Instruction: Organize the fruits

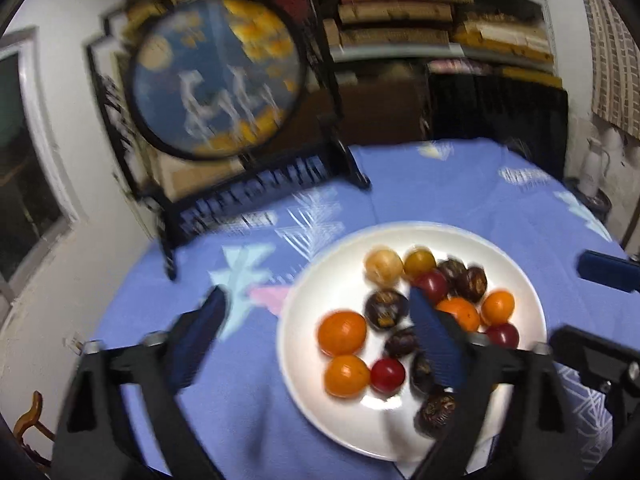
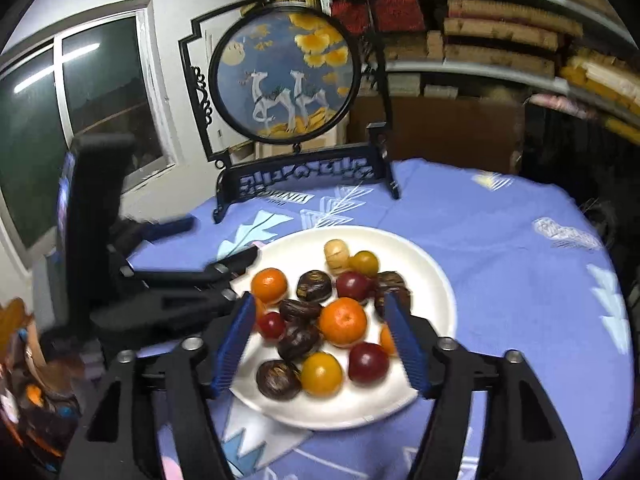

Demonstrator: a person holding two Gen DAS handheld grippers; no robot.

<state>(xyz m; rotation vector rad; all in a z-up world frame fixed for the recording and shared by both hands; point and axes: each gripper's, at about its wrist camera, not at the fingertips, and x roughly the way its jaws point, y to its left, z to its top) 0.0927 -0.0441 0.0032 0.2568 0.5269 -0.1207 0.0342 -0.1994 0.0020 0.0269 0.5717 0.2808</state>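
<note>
Left wrist: left gripper [image 1: 316, 328] gaping wide, holding nothing; fruits [image 1: 420, 316] on plate [image 1: 320, 276] around its right finger.
Right wrist: right gripper [image 2: 324, 336] partly open, empty; fruits [image 2: 320, 320] piled between its fingers, untouched.

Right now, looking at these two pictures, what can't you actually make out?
- Left wrist view: the round picture screen is motion-blurred.
- Left wrist view: the left gripper has a finger covering some dark fruits on the white plate.
- Right wrist view: the clutter at the lower left edge is cut off.
</note>
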